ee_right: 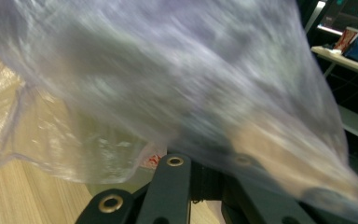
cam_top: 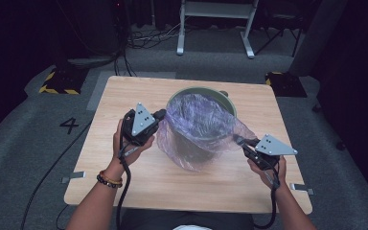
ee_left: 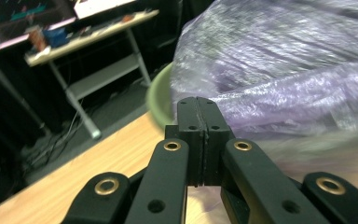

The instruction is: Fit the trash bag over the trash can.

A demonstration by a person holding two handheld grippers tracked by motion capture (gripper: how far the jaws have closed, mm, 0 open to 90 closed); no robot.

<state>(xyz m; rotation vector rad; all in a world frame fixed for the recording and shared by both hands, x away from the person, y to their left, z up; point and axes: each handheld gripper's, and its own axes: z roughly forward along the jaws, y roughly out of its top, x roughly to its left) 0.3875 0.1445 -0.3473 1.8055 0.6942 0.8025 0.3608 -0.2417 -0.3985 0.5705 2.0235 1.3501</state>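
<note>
Pale wood forms the table (cam_top: 139,96), and at its middle stands the green bin (cam_top: 206,139), upright, mouth upward. Inside the bin sits a purple bag (cam_top: 196,120), its rim folded outward and stretched rightward. The right gripper (cam_top: 239,140) is clamped on that stretched edge; the left gripper (ee_left: 198,116), jaws together, touches the bag's left side.

Bag (cam_top: 199,125) lines the bin (cam_top: 230,99) mid-table (cam_top: 124,96) — spilling over its near side.
</note>
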